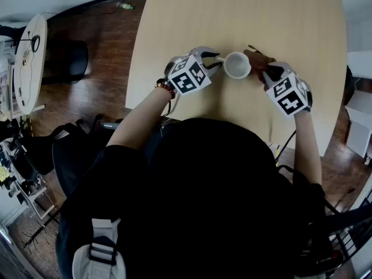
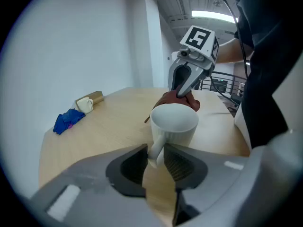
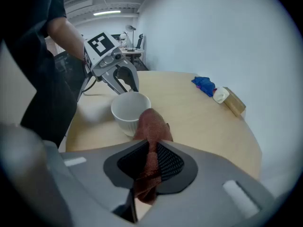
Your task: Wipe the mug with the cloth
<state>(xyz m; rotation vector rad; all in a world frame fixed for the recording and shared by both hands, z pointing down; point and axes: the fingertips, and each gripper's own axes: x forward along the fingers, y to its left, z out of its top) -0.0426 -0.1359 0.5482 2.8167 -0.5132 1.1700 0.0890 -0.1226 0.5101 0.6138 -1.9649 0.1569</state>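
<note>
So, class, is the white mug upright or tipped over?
Upright: the mug stands on its base on the table, rim facing up, handle gripped by the left hand-held gripper.

mug [image 1: 237,65]: white
cloth [image 3: 150,131]: reddish brown
table [image 1: 232,16]: pale wood
floor [image 1: 99,80]: dark brown
rag [image 2: 66,120]: blue
left gripper [image 1: 215,60]: grey, black-and-white marker squares
right gripper [image 1: 264,71]: grey, black-and-white marker squares

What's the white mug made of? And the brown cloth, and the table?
The mug looks like glazed ceramic: white, smooth, slightly shiny, with fine ribs down its side. The cloth looks like soft woven or knitted fabric: reddish-brown, matte, with a rough weave and folds. The table looks like light wood or wood-look laminate: pale and smooth. I can't tell which.
</note>
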